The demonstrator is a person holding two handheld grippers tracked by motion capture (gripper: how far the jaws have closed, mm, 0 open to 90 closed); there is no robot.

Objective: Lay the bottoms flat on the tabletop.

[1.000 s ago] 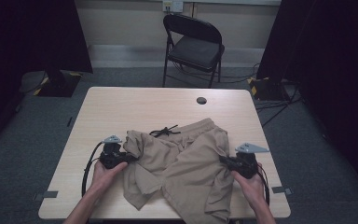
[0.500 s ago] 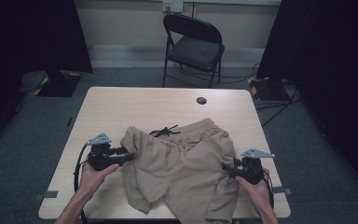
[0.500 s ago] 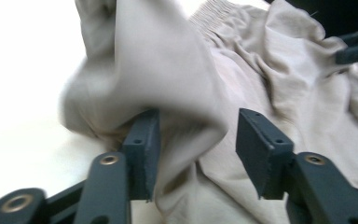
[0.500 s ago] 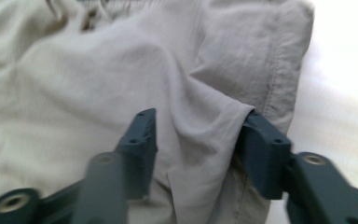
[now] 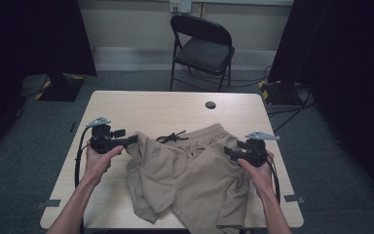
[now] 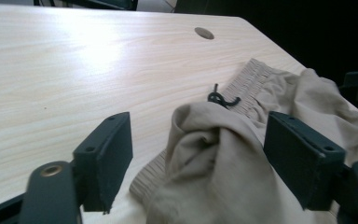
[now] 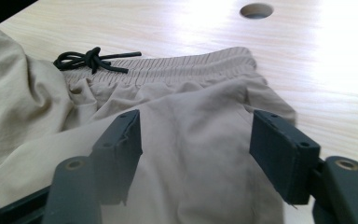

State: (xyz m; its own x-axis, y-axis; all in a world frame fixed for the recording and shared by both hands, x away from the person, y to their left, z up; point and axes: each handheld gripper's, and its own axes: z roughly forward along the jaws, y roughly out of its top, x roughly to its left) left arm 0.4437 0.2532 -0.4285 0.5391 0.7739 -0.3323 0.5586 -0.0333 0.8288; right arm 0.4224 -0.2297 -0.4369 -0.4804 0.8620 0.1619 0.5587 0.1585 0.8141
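Room: dim, dark curtains at both sides, folding chair (image 5: 202, 46) behind a pale wooden table (image 5: 141, 109).
Garment: tan shorts (image 5: 190, 175) spread rumpled on the near half of the table, waistband toward the chair, black drawstring (image 5: 171, 137) knotted at its middle, leg ends reaching the near edge.
Left gripper (image 5: 126, 140): at the shorts' left edge, jaws just opened wide; in the left gripper view (image 6: 198, 163) a raised fold of cloth stands between them, touched by neither pad.
Right gripper (image 5: 230, 152): at the shorts' right edge, jaws likewise just opened; in the right gripper view (image 7: 196, 149) flat cloth lies under the gap, unclamped.
Step in hand: probably release after spreading the shorts out.
Next move: likely a fresh grip on an edge for smoothing or folding; calls for closing on a single layer, not the bunched fold.
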